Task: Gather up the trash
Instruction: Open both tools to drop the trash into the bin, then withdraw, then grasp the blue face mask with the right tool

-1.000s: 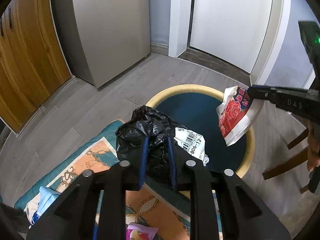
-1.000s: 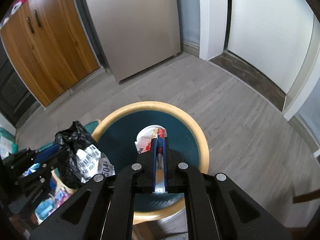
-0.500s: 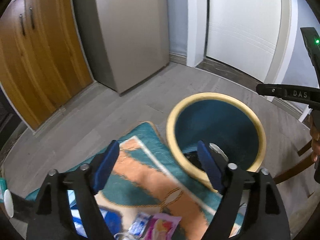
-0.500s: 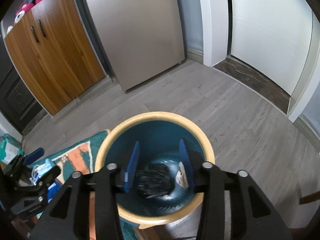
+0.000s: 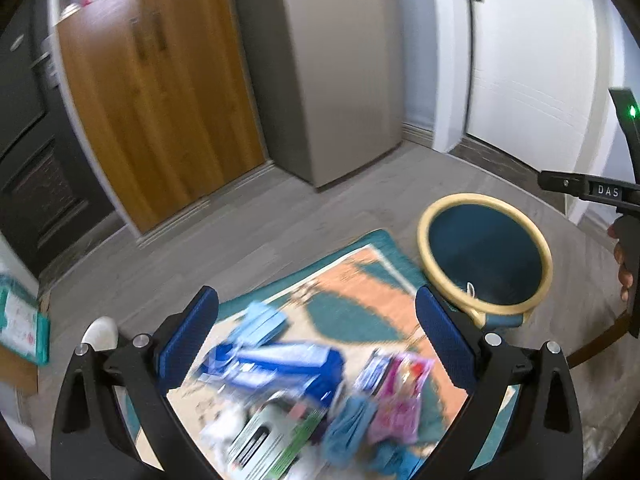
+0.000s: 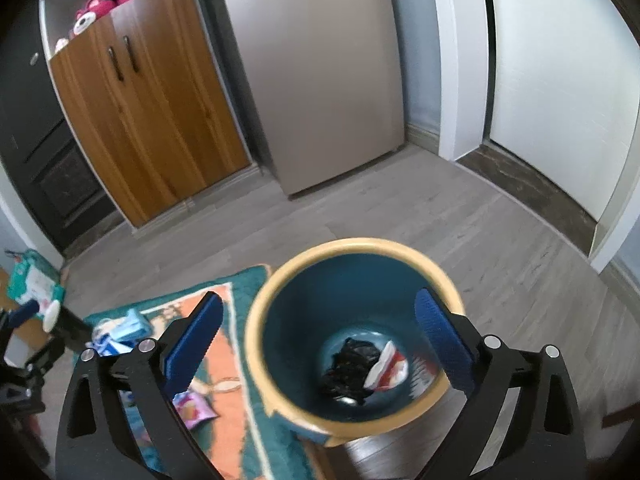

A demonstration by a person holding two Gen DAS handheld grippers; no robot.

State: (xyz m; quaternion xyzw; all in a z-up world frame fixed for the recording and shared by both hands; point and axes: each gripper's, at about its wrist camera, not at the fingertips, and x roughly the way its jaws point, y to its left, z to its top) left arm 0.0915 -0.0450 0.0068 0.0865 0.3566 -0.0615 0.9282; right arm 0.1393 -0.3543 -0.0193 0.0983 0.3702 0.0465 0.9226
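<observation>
Far left, a dark door (image 6: pixel 36 128), then a wooden cabinet (image 6: pixel 148 120) with pink soft toys (image 6: pixel 94 10) on top. A teal-and-white pack (image 5: pixel 22 324) lay on the floor (image 6: pixel 500 248) by the left wall. Next to the cabinet stood a grey fridge (image 6: pixel 320 80), then a white door (image 6: pixel 560 80) on the right.

The left gripper (image 5: pixel 316 332) hung over the rug (image 5: pixel 352 280), jaws just opened to full width, nothing between the blue pads (image 5: pixel 188 328). Below it a heap of trash still on the rug, blurred: a blue wrapper (image 5: pixel 280 364), a pale blue tissue pack (image 5: pixel 260 320), a pink packet (image 5: pixel 400 396), a white-and-green box (image 5: pixel 272 436). Couldn't read any labels.

The bin (image 6: pixel 436 276), dark teal with a yellow rim, stood on the floor just off the rug's right edge. At its bottom lay the black bag (image 6: pixel 348 368) and the red-and-white wrapper (image 6: pixel 390 368), touching each other.

The right gripper (image 6: pixel 316 332) was above the bin, pointing down into it. Its jaws had also just opened wide; the bag and wrapper showed between the pads but lay far below, not gripped. From the left camera only its black frame marked "DAS" and a green light (image 5: pixel 632 111) showed at the right edge, with part of a hand (image 5: pixel 622 256) on it.
</observation>
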